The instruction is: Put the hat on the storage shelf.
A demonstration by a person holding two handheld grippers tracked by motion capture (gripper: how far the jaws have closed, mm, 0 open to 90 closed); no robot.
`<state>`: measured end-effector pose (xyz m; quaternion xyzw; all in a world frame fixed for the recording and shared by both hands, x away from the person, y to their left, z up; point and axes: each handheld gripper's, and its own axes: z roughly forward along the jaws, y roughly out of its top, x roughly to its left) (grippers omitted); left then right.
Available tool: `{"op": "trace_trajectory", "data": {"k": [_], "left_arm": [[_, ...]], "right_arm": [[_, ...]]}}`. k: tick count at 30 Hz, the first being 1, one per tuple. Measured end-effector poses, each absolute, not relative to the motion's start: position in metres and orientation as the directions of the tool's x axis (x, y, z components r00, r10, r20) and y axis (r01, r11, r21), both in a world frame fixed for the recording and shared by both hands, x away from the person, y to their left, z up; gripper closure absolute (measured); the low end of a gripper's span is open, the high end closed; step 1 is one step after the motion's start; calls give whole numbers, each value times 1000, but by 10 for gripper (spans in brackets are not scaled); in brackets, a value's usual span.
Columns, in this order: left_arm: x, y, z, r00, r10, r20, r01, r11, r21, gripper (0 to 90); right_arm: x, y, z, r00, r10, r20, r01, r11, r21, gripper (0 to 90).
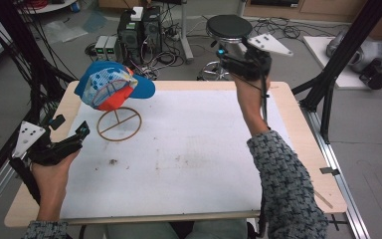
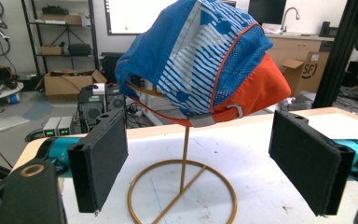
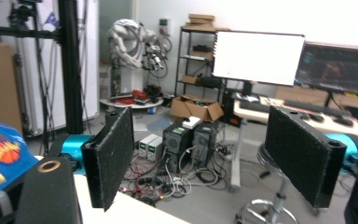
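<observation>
1. Cap [image 1: 113, 85], count one: blue, white-patterned and orange, seated on the stand near the far left corner of the table [image 1: 189, 149], brim pointing toward the table's middle. In the left gripper view its strap and buckle face the camera.
2. Stand [image 1: 119, 124], count one: gold wire, with a ring base flat on the white table surface and a single upright post carrying the cap.
3. Left hand-held gripper [image 1: 83, 130], count one: near the left edge of the table, aimed at the stand. Jaws wide apart, nothing between them; in its own view the stand's post shows in the gap, farther off.
4. Right hand-held gripper [image 1: 220, 51], count one: raised over the far edge of the table, right of centre and well apart from the cap. Jaws spread wide and holding nothing; its own view looks past the table to the room beyond, with a piece of the cap at the left border.
5. Step in hand, judged: the cap sits settled on its stand with both tools free, so the placing looks finished and the hands are clear of it.
6. Next move, judged: if the cap is to be taken, the left tool is the nearer; it should close on the rear band or crown without tipping the light stand.
</observation>
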<state>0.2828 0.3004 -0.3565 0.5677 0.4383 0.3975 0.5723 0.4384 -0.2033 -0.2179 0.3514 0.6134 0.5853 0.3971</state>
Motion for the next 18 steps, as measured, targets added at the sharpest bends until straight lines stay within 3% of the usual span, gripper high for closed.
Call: {"op": "trace_trajectory", "data": {"k": [8, 18], "left_arm": [[290, 295, -359, 311, 949, -52, 53, 37, 998, 197], [291, 293, -362, 309, 950, -52, 63, 34, 997, 197]], "right_arm": [[417, -264, -241, -374, 926, -39, -16, 36, 999, 221], [384, -305, -270, -326, 945, -9, -27, 0, 1000, 217]]}}
